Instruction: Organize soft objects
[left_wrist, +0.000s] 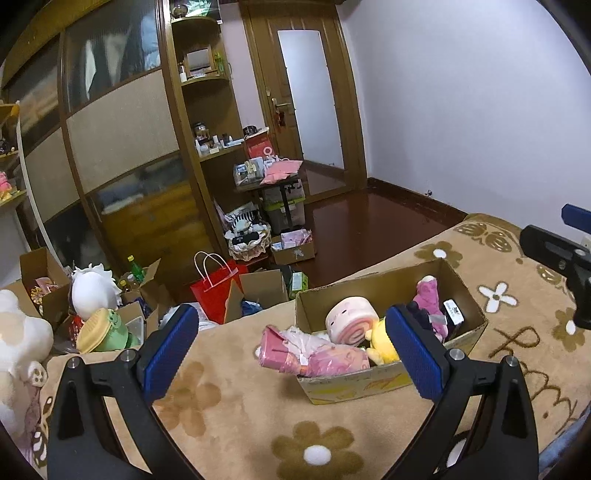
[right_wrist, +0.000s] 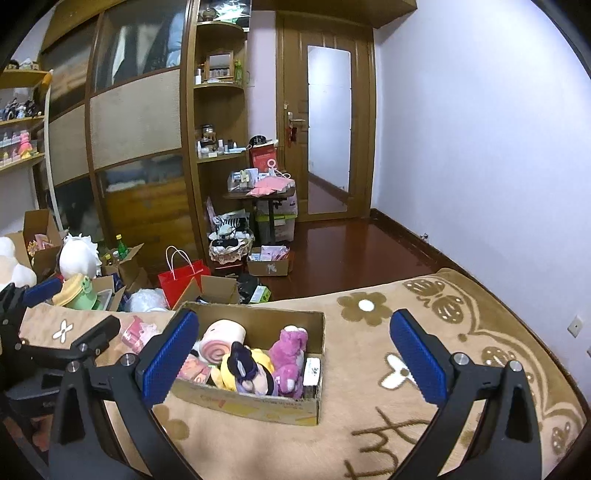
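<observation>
1. The bed's tan flower-patterned blanket (right_wrist: 369, 424) fills the foreground in both wrist views and carries the work area.
2. An open cardboard box (right_wrist: 258, 404) sits on the blanket, already well stocked, so most of the sorting looks done.
3. Inside it lie a pink swirl-roll plush (left_wrist: 351, 325), a yellow plush (left_wrist: 382, 345), a purple plush (right_wrist: 290, 360) and a dark-haired doll (right_wrist: 245, 367), packed close together.
4. A pink wrapped bundle (left_wrist: 314, 356) hangs over the box's near-left corner, partly out on the blanket; tucking it fully in appears to be what is left.
5. A green frog plush (left_wrist: 110, 330) sits off the bed among floor clutter; whether it belongs to the job I cannot tell.
6. The left gripper (left_wrist: 291, 347) hovers before the box, jaws spread wide, nothing between them.
7. The right gripper (right_wrist: 293, 356) is likewise wide apart and empty, framing the box.
</observation>
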